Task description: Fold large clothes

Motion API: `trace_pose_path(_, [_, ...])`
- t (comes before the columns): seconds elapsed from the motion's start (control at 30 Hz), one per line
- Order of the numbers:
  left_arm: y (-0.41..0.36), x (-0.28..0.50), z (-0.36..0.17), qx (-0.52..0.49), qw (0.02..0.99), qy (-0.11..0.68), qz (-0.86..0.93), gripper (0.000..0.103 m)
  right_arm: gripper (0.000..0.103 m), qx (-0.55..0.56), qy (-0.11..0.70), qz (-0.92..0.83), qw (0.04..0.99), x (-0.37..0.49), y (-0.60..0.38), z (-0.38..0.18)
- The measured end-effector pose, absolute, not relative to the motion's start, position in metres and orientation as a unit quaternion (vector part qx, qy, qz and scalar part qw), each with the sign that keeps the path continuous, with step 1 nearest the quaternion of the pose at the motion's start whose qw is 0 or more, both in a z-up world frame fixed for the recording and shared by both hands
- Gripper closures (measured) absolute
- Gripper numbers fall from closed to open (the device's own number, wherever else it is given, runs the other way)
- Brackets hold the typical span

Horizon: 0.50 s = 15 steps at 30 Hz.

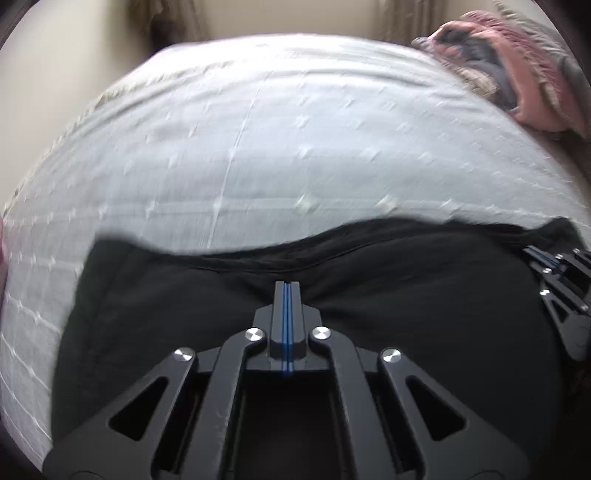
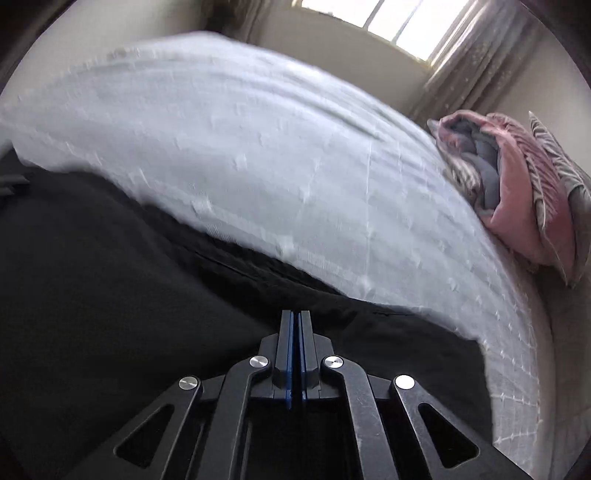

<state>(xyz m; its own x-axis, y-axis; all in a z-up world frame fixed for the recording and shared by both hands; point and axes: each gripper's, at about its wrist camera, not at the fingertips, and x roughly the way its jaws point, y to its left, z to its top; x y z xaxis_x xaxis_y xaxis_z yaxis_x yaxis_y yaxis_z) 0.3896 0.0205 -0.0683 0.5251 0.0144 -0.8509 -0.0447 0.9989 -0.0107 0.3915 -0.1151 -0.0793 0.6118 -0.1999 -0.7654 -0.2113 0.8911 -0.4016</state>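
Your black garment (image 1: 332,306) lies spread on the bed (image 1: 258,147), on the near part of its pale cover. Your left hand-held gripper (image 1: 287,286) is clenched, its fingers pressed together on a bunched ridge of the black garment near its far edge. Your right hand-held gripper (image 2: 295,314) is likewise clenched at that edge; whether cloth sits between its fingers cannot be told. A pink bundle of bedding (image 2: 517,199) rests at the bed's right side, well apart from the black garment.

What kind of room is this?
Most likely a bedroom. There's a big bed with a pale quilted cover, a pile of pink and grey bedding at its far side, and a curtained window.
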Motion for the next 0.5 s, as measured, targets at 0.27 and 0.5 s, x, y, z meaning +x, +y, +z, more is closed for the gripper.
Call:
trace_pose_path(0.27, [0.031,0.382,-0.068,-0.042,0.879,0.475,0.006,0.103,0.101,-0.219,0.428,0.009,0.877,0.388,-0.121,-0.078])
trace_pose_path(0.5, [0.069,0.347,-0.033,-0.113,0.87,0.481,0.0,0.102,0.065,-0.135,0.421,0.042,0.896,0.34,-0.142,-0.019])
